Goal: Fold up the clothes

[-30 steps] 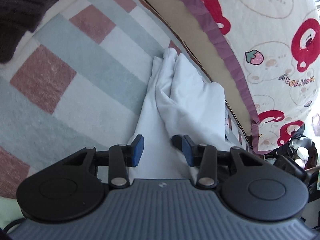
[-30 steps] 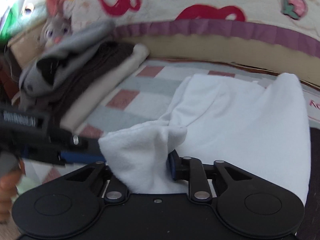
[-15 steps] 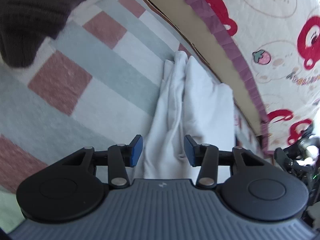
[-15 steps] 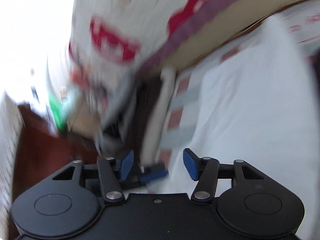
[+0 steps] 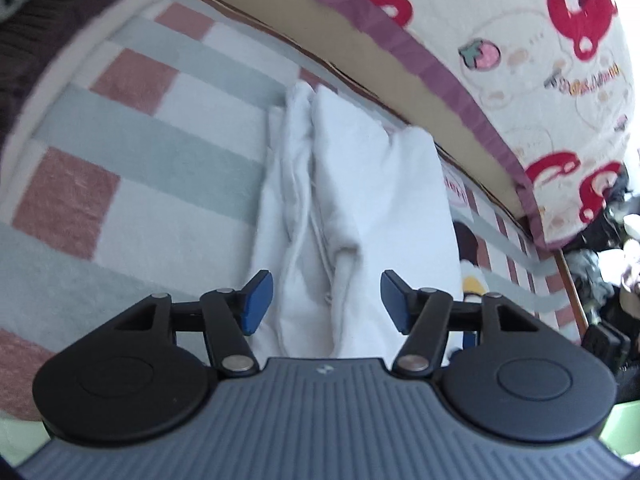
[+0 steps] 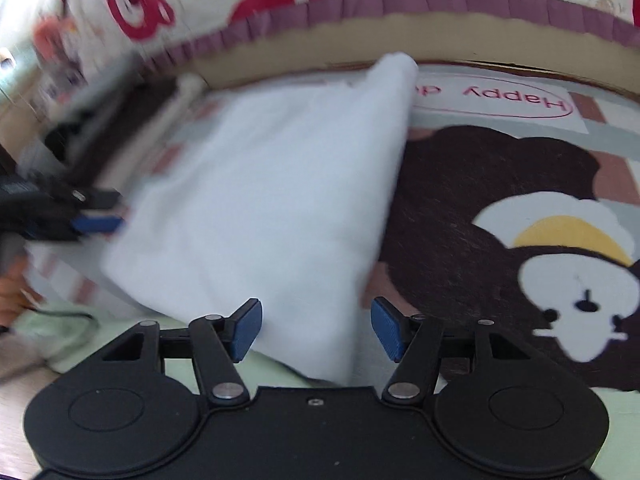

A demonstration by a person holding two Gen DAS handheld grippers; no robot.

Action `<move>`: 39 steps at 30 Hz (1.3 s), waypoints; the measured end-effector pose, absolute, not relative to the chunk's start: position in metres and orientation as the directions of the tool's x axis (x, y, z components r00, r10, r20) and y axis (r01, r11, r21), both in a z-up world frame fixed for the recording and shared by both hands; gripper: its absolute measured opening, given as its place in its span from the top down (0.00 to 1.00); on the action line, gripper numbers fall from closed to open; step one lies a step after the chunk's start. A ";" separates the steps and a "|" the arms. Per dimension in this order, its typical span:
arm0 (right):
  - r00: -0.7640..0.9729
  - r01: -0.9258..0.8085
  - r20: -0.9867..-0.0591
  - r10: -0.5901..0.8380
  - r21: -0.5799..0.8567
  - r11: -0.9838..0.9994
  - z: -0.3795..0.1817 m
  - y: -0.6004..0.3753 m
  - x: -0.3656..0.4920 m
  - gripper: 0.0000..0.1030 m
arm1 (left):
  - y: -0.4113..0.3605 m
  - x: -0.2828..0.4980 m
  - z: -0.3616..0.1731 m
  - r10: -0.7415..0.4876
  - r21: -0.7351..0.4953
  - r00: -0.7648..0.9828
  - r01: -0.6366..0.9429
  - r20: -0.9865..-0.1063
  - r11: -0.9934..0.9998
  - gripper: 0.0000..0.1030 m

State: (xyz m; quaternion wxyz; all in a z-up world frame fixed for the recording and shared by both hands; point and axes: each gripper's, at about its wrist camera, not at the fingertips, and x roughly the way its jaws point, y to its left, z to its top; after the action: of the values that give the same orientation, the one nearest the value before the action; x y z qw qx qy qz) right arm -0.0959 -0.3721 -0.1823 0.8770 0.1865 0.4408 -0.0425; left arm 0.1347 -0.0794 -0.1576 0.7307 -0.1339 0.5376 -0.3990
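Note:
A white garment (image 5: 360,184) lies folded lengthwise on the checked rug (image 5: 140,152), with a drawstring along its middle crease. My left gripper (image 5: 326,300) hovers over its near end. The jaws are opening, and the cloth passes between them without the pads pressing it. In the right wrist view the same garment (image 6: 260,200) lies flat. My right gripper (image 6: 316,328) is over its near right corner, jaws opening, pads off the cloth. A blue fingertip (image 6: 98,222) of the left gripper shows at the garment's left edge.
A pile of folded dark and cream clothes (image 5: 40,40) sits at the rug's left end. A bed with a bear-print quilt (image 5: 520,40) and purple frill borders the rug's far side. The rug's brown bear picture (image 6: 500,200) lies to the right of the garment.
My right gripper has let go of the white cloth corner and swung to the right over the garment's edge. My left jaws have widened, and the garment now lies flat in its fold.

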 end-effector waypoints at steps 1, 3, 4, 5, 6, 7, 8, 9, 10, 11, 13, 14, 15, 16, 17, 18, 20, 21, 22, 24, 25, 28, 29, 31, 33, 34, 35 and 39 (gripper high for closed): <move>0.598 0.246 -0.798 0.072 0.268 0.932 -0.184 -0.372 -0.094 0.36 | -0.084 0.132 -0.158 -0.723 -0.615 0.090 0.460 -0.685 0.640 0.43; 0.577 0.258 -0.816 0.036 0.224 0.940 -0.187 -0.371 -0.091 0.36 | -0.096 0.123 -0.159 -0.689 -0.557 0.090 0.519 -0.719 0.649 0.43; 0.580 0.261 -0.814 0.033 0.225 0.939 -0.186 -0.371 -0.090 0.36 | -0.104 0.118 -0.159 -0.659 -0.506 0.105 0.555 -0.745 0.660 0.43; 0.586 0.264 -0.810 0.033 0.230 0.937 -0.184 -0.372 -0.090 0.36 | -0.111 0.113 -0.159 -0.628 -0.452 0.122 0.590 -0.769 0.669 0.43; 0.590 0.263 -0.806 0.039 0.238 0.935 -0.184 -0.373 -0.090 0.36 | -0.120 0.109 -0.162 -0.594 -0.405 0.137 0.611 -0.793 0.681 0.43; 0.595 0.264 -0.803 0.046 0.249 0.932 -0.185 -0.374 -0.090 0.36 | -0.127 0.107 -0.167 -0.566 -0.373 0.141 0.622 -0.812 0.689 0.43; 0.599 0.272 -0.799 0.053 0.265 0.925 -0.186 -0.375 -0.089 0.36 | -0.133 0.105 -0.170 -0.564 -0.360 0.138 0.643 -0.814 0.676 0.48; 0.602 0.281 -0.796 0.066 0.288 0.915 -0.189 -0.377 -0.089 0.36 | -0.140 0.103 -0.173 -0.562 -0.346 0.136 0.663 -0.816 0.663 0.60; 0.604 0.292 -0.792 0.082 0.316 0.903 -0.191 -0.379 -0.089 0.36 | -0.143 0.099 -0.169 -0.561 -0.310 0.165 0.692 -0.811 0.652 0.92; 0.608 0.303 -0.788 0.098 0.344 0.889 -0.193 -0.381 -0.089 0.36 | -0.147 0.094 -0.164 -0.561 -0.273 0.194 0.719 -0.805 0.640 0.91; 0.615 0.316 -0.779 0.124 0.387 0.866 -0.198 -0.383 -0.090 0.36 | -0.139 0.082 -0.144 -0.559 -0.191 0.302 0.729 -0.772 0.658 0.92; 0.614 0.314 -0.777 0.135 0.398 0.862 -0.199 -0.383 -0.090 0.36 | -0.135 0.075 -0.134 -0.557 -0.150 0.354 0.730 -0.751 0.667 0.92; 0.614 0.311 -0.776 0.145 0.407 0.859 -0.201 -0.383 -0.091 0.36 | -0.128 0.073 -0.128 -0.553 -0.150 0.380 0.709 -0.741 0.689 0.92; 0.610 0.307 -0.779 0.148 0.404 0.862 -0.202 -0.383 -0.091 0.36 | -0.126 0.076 -0.135 -0.534 -0.163 0.360 0.694 -0.765 0.701 0.92; 0.603 0.304 -0.785 0.141 0.390 0.869 -0.204 -0.382 -0.092 0.36 | -0.125 0.080 -0.142 -0.516 -0.176 0.339 0.678 -0.787 0.714 0.92; 0.594 0.308 -0.793 0.134 0.378 0.873 -0.207 -0.381 -0.091 0.36 | -0.123 0.083 -0.150 -0.497 -0.187 0.317 0.661 -0.808 0.727 0.92; 0.580 0.319 -0.804 0.130 0.371 0.872 -0.211 -0.382 -0.091 0.36 | -0.131 0.084 -0.162 -0.440 -0.140 0.302 0.669 -0.846 0.730 0.91; 0.578 0.325 -0.805 0.134 0.378 0.867 -0.213 -0.384 -0.091 0.36 | -0.135 0.085 -0.168 -0.410 -0.117 0.294 0.674 -0.863 0.730 0.90; 0.579 0.329 -0.804 0.136 0.383 0.863 -0.213 -0.384 -0.091 0.36 | -0.137 0.085 -0.166 -0.399 -0.108 0.296 0.672 -0.868 0.733 0.86; 0.585 0.317 -0.799 0.138 0.382 0.868 -0.210 -0.384 -0.092 0.36 | -0.134 0.086 -0.159 -0.404 -0.122 0.303 0.652 -0.863 0.748 0.77; 0.594 0.308 -0.792 0.137 0.381 0.872 -0.207 -0.386 -0.092 0.36 | -0.129 0.090 -0.154 -0.427 -0.150 0.304 0.639 -0.852 0.754 0.72; 0.634 0.284 -0.760 0.147 0.405 0.869 -0.195 -0.395 -0.089 0.36 | -0.112 0.110 -0.136 -0.537 -0.290 0.319 0.576 -0.781 0.764 0.61; 0.646 0.288 -0.748 0.152 0.424 0.859 -0.192 -0.401 -0.082 0.36 | -0.112 0.121 -0.133 -0.563 -0.327 0.329 0.555 -0.758 0.765 0.58; 0.670 0.299 -0.725 0.161 0.461 0.836 -0.187 -0.412 -0.069 0.36 | -0.123 0.145 -0.129 -0.572 -0.333 0.362 0.542 -0.736 0.771 0.57; 0.682 0.332 -0.710 0.175 0.514 0.791 -0.189 -0.425 -0.049 0.36 | -0.146 0.169 -0.129 -0.542 -0.270 0.405 0.558 -0.737 0.784 0.56; 0.681 0.361 -0.708 0.185 0.545 0.757 -0.193 -0.431 -0.039 0.36 | -0.159 0.179 -0.134 -0.542 -0.258 0.400 0.575 -0.739 0.776 0.53; 0.680 0.390 -0.706 0.196 0.575 0.719 -0.197 -0.438 -0.028 0.36 | -0.172 0.189 -0.138 -0.542 -0.246 0.395 0.592 -0.742 0.767 0.48; 0.680 0.442 -0.708 0.190 0.603 0.664 -0.209 -0.450 0.002 0.36 | -0.211 0.219 -0.169 -0.522 -0.222 0.351 0.623 -0.778 0.750 0.42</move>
State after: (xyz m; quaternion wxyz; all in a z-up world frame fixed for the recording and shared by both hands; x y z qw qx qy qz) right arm 0.0024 -0.4504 -0.2089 0.8233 0.4028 0.3924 -0.0767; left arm 0.2191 -0.2109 -0.1686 0.8200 0.0564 0.4501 -0.3490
